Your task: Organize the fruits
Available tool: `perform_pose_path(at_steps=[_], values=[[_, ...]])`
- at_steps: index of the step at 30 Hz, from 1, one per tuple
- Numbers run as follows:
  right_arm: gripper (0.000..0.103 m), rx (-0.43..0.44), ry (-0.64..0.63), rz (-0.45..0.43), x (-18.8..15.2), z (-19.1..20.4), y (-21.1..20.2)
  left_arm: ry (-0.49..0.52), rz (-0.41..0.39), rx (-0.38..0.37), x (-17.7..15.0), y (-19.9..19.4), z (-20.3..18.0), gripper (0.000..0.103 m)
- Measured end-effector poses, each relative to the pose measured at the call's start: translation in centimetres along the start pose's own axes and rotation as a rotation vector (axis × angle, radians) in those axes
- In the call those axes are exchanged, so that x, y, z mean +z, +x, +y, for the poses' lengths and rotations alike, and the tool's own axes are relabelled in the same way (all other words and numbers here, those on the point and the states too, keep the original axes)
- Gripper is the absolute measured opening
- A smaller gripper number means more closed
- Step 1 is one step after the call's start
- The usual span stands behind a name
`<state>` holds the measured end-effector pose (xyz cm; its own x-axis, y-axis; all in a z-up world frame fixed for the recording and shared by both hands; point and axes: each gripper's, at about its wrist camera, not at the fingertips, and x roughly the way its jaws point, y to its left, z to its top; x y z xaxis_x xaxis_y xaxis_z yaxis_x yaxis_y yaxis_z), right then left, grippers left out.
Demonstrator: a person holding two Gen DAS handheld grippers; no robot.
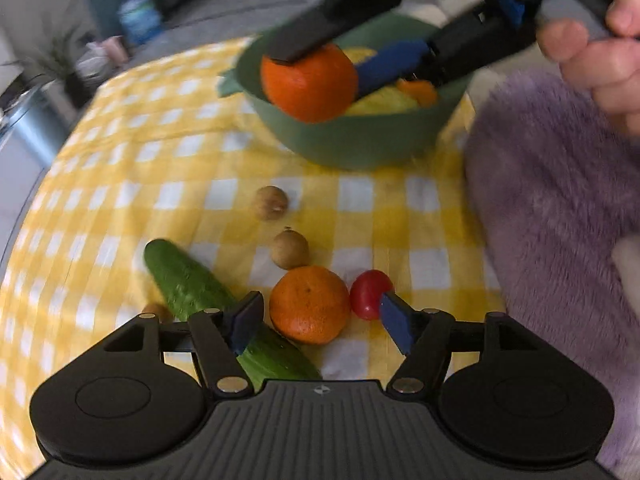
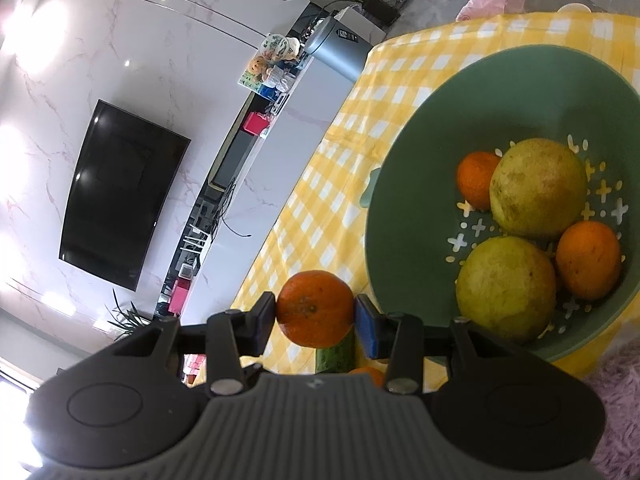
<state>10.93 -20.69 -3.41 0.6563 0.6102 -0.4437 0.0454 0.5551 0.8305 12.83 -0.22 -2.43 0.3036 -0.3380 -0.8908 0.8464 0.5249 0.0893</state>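
Note:
My right gripper [image 2: 316, 312] is shut on a mandarin [image 2: 315, 307] and holds it in the air beside the rim of the green colander bowl [image 2: 404, 184]; the left wrist view shows this mandarin [image 1: 310, 82] in front of the bowl [image 1: 352, 140]. The bowl holds two yellow-green pears [image 2: 538, 188] and two mandarins [image 2: 588, 260]. My left gripper [image 1: 320, 316] is open, its jaws either side of another mandarin [image 1: 309, 305] on the cloth, with a cherry tomato [image 1: 370, 294] and a cucumber [image 1: 192, 288] beside it.
Two small brown fruits [image 1: 271, 203] [image 1: 290, 249] lie on the yellow checked tablecloth [image 1: 120, 184] between my left gripper and the bowl. A purple fluffy sleeve [image 1: 560, 216] covers the right side. A water bottle [image 1: 138, 12] stands beyond the table.

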Motion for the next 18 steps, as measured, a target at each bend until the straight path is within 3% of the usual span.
perform_pose_path(at_steps=[3,11,14,18], values=[[0.04,-0.002,-0.013,-0.002,0.0,0.1,-0.1,0.011,0.064,-0.075,1.0,0.7,1.0,0.084],[0.04,-0.007,-0.02,0.005,0.2,-0.1,-0.2,0.028,0.195,-0.296,2.4,1.4,4.2,0.082],[0.04,-0.01,-0.026,0.002,0.3,0.0,-0.2,0.16,0.267,-0.291,3.1,2.0,3.6,0.078],[0.04,-0.012,-0.036,-0.003,0.4,0.0,-0.2,0.227,0.328,-0.251,4.2,3.7,2.9,0.074]])
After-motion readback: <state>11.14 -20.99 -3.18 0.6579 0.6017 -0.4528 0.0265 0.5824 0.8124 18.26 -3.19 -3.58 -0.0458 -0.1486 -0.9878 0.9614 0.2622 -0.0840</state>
